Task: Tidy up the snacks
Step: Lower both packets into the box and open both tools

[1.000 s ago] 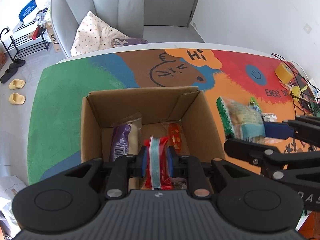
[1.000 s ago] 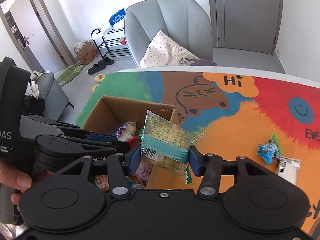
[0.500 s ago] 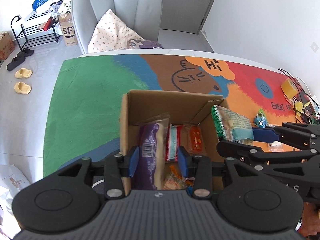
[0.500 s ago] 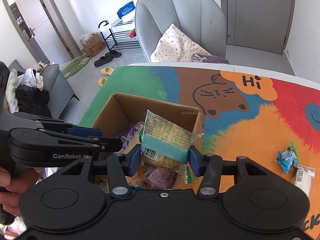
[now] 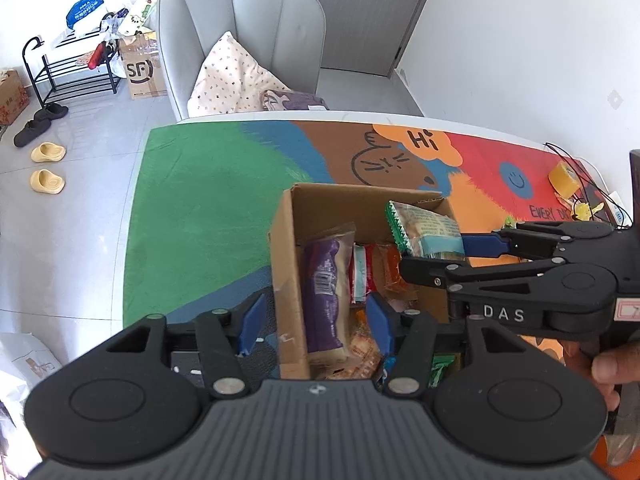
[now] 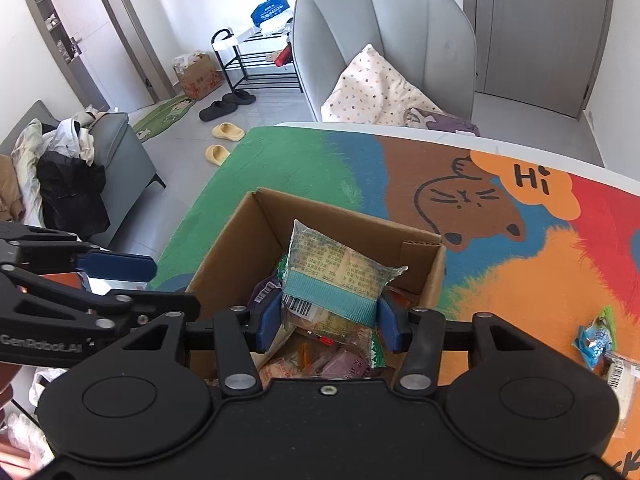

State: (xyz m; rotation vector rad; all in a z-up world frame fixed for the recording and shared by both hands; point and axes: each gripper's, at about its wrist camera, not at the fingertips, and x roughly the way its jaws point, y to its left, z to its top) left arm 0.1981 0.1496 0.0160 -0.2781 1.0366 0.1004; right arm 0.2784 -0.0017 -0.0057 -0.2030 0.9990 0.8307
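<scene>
An open cardboard box stands on the colourful mat, with several snack packets inside: a purple one, a red and white one, orange ones. My left gripper hangs over the box's left wall, its jaws opening, nothing pressed between the pads. My right gripper is shut on a clear packet with a teal band, held above the inside of the box. In the left wrist view the right gripper reaches in from the right.
A blue packet and a white packet lie on the mat at the right. A yellow tape roll and cables sit at the far right corner. A grey armchair with a cushion stands behind the table.
My left gripper let go of the red and white packet, which now lies in the box, then opened and drew back to the left. My right gripper carried the teal-banded packet over the box.
</scene>
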